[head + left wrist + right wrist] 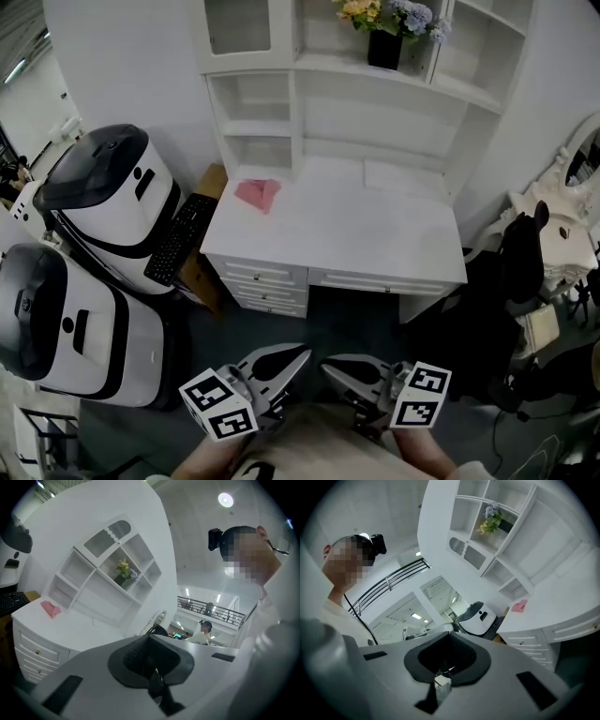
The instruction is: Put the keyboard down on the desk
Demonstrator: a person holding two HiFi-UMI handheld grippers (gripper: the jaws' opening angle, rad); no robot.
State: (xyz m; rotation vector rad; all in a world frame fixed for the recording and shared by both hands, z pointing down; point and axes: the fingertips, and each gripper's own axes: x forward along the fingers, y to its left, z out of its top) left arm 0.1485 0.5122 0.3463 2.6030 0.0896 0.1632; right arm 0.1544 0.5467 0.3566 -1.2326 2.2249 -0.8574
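Clenched and empty, our left gripper [281, 371] and right gripper [343, 373] hang low, well short of the desk [375, 246].

At far left the keyboard [179, 239] lies off the desk, tilted in the gap between a white machine [111, 195] and the desk's side. We judge that gap the main risk: lifting the long board by one end could let it swing, knock the machine or slip free. Further right, a pink cloth [258, 194] sits on the desk's near-left corner, so setting down there could leave the board rocking on it.
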